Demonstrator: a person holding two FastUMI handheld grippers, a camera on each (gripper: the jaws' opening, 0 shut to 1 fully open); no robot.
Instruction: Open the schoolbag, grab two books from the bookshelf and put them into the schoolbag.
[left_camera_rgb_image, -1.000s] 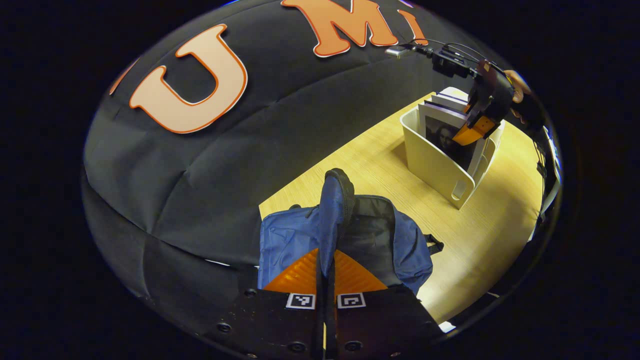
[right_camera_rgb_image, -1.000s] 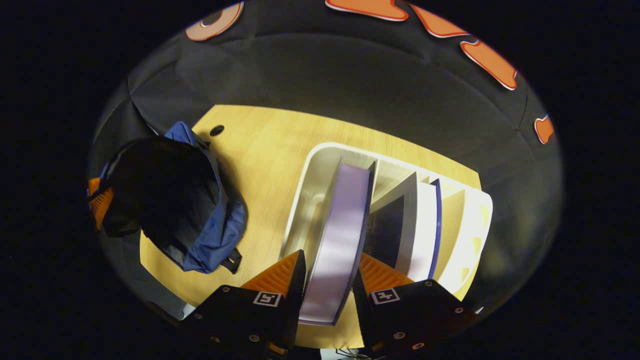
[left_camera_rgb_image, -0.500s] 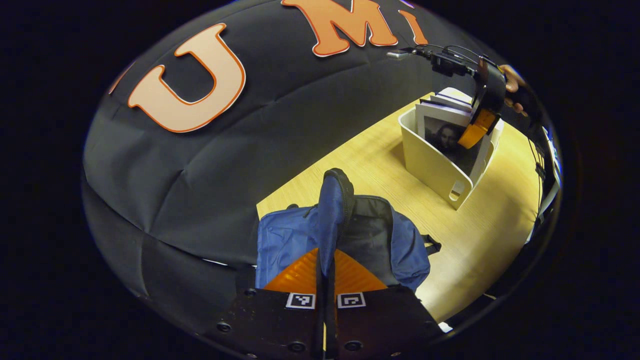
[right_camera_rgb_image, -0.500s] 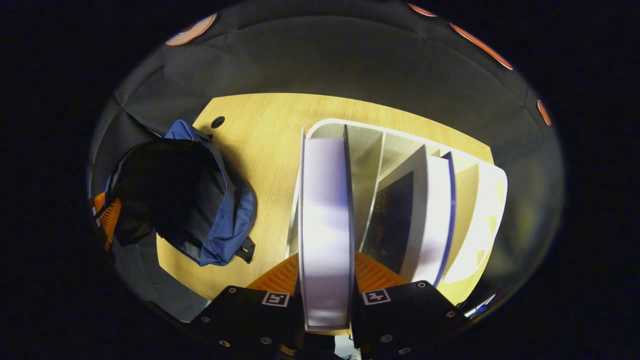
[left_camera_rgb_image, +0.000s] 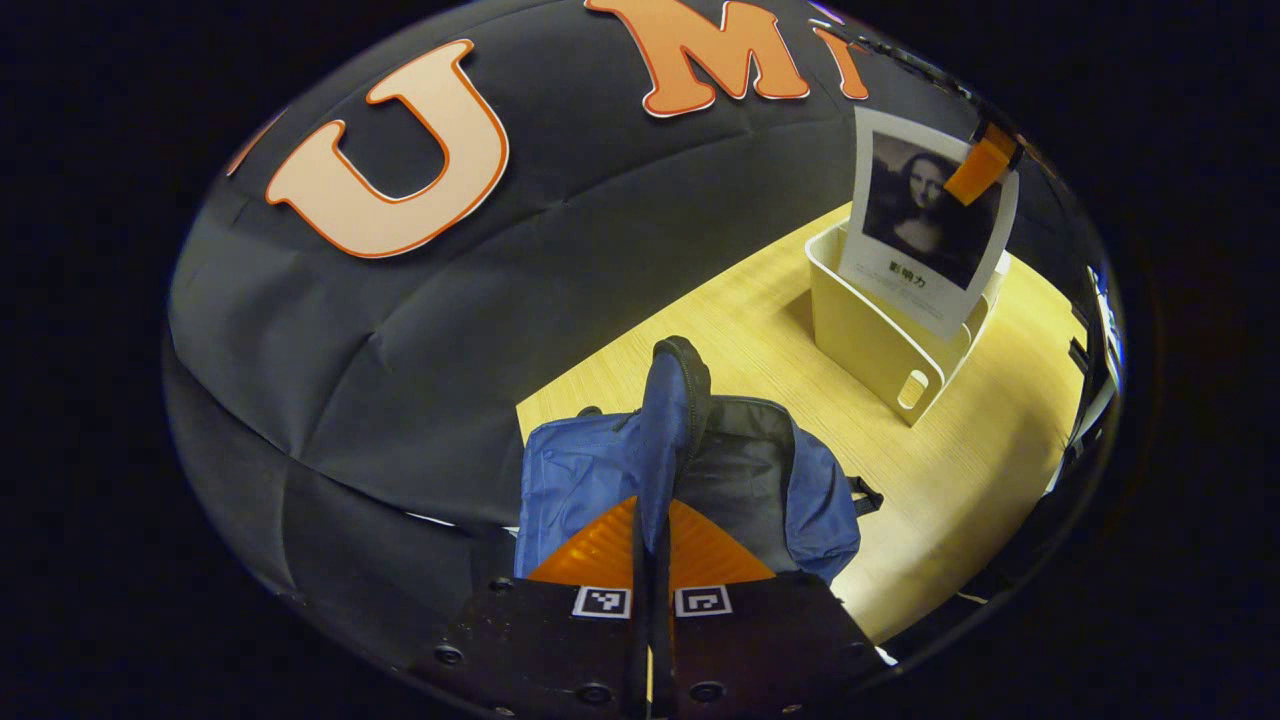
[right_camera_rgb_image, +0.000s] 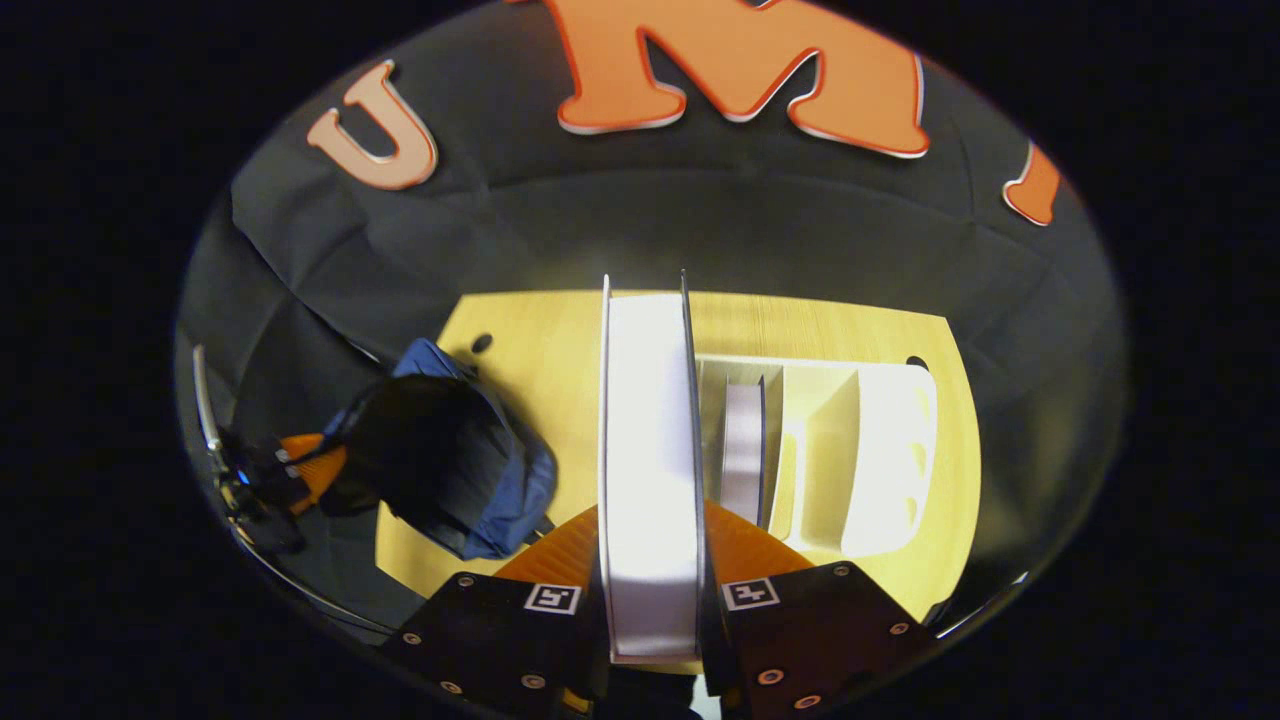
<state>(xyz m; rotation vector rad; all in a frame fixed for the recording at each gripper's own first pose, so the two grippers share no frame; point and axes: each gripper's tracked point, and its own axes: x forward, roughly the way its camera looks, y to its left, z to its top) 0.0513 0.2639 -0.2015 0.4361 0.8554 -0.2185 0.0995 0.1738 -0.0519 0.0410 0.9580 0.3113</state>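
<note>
The blue schoolbag (left_camera_rgb_image: 780, 480) stands open on the wooden table, its dark inside showing. My left gripper (left_camera_rgb_image: 652, 520) is shut on the bag's blue zip flap (left_camera_rgb_image: 668, 420), holding it up. My right gripper (right_camera_rgb_image: 652, 560) is shut on a white-edged book (right_camera_rgb_image: 650, 450), lifted clear above the white bookshelf (right_camera_rgb_image: 890, 450). In the left gripper view that book (left_camera_rgb_image: 925, 225) hangs over the bookshelf (left_camera_rgb_image: 870, 340), a portrait on its cover, with the right gripper (left_camera_rgb_image: 982, 165) clamped at its top corner. Another book (right_camera_rgb_image: 742, 450) stays upright in the shelf. The open schoolbag (right_camera_rgb_image: 440, 470) lies to the left.
The wooden table (left_camera_rgb_image: 960, 470) has bare surface between bag and shelf. The black cloth wall (left_camera_rgb_image: 450, 320) stands close behind both. Two small round holes (right_camera_rgb_image: 482, 343) sit in the tabletop near its back edge. The left gripper (right_camera_rgb_image: 300, 465) shows at the bag's far side.
My right gripper has pulled the book straight up out of the bookshelf; it now hangs above the shelf. The left gripper still holds the bag's flap in the same place.
</note>
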